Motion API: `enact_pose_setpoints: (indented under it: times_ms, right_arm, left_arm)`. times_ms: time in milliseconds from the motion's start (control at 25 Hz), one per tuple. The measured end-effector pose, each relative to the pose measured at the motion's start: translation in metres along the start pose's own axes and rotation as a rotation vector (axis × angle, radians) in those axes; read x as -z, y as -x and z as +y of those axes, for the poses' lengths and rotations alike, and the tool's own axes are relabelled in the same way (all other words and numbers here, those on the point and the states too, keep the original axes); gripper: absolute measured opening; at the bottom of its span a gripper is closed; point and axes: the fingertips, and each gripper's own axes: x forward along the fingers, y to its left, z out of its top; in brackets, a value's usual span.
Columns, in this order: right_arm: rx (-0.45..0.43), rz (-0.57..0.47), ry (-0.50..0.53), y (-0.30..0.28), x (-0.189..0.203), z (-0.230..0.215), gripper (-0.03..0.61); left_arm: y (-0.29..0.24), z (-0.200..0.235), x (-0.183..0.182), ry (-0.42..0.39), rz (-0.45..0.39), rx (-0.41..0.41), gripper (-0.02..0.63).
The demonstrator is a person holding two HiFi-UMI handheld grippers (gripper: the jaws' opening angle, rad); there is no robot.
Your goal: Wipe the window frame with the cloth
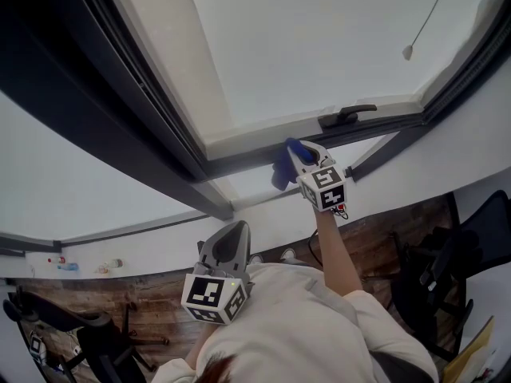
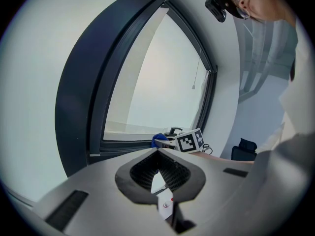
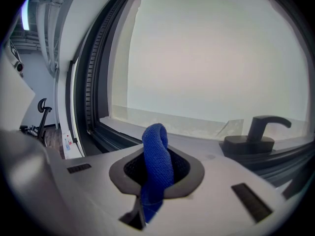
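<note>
1 cloth (image 3: 156, 168): blue, likely soft, light and limp. It is pinched at a fold by the right hand-held gripper (image 1: 300, 155), at the frame (image 1: 239, 164) near the handle (image 1: 347, 116). Left hand-held gripper (image 1: 229, 244): pressed together, empty.

- This looks like an office or a similar workroom, not a home.
- Black swivel chairs stand on the floor, one chair at the right (image 1: 471, 242) and another chair at the lower left (image 1: 84, 329).
- The floor (image 1: 152, 309) is dark wood-look boards, and the wall (image 1: 64, 190) is plain white.
- A large window has a dark window frame (image 1: 160, 126), a black handle (image 1: 347, 116) and a thin pull cord (image 1: 407, 52).
- The right gripper view shows a strip light (image 3: 24, 14) overhead.
</note>
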Motion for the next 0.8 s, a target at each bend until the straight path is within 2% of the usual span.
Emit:
enact_pose_setpoints:
  times_ms: [800]
  right_arm:
    - [0.080, 0.006, -0.052, 0.021, 0.012, -0.058, 0.044]
  left_arm:
    - [-0.020, -0.020, 0.001, 0.009, 0.007, 0.009, 0.005]
